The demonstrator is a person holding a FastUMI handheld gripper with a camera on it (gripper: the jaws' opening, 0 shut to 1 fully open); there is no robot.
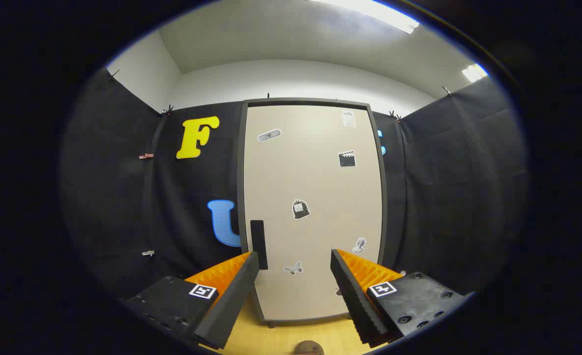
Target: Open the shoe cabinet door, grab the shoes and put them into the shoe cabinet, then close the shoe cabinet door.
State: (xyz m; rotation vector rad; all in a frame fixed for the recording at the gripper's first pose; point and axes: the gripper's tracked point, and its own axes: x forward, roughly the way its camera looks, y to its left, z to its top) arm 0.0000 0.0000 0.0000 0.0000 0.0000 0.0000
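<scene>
Shoe cabinet shut, work not yet begun

Shoe cabinet door (313, 212) stands closed ahead of the gripper (294, 268), upright on a wooden floor (281, 340) against the booth's black cloth. Its pale front carries several small stickers (300, 209), and a dark vertical handle (258, 244) sits along its left edge, just beyond the left fingertip. The fingers are spread wide with nothing between them. A small brown rounded thing (308, 348) lies on the floor below the fingers; it may be a shoe, but too little shows to tell. By my judgement the task is at its first step: the door is unopened, the shoes are still to be stowed, and the closing remains.
</scene>
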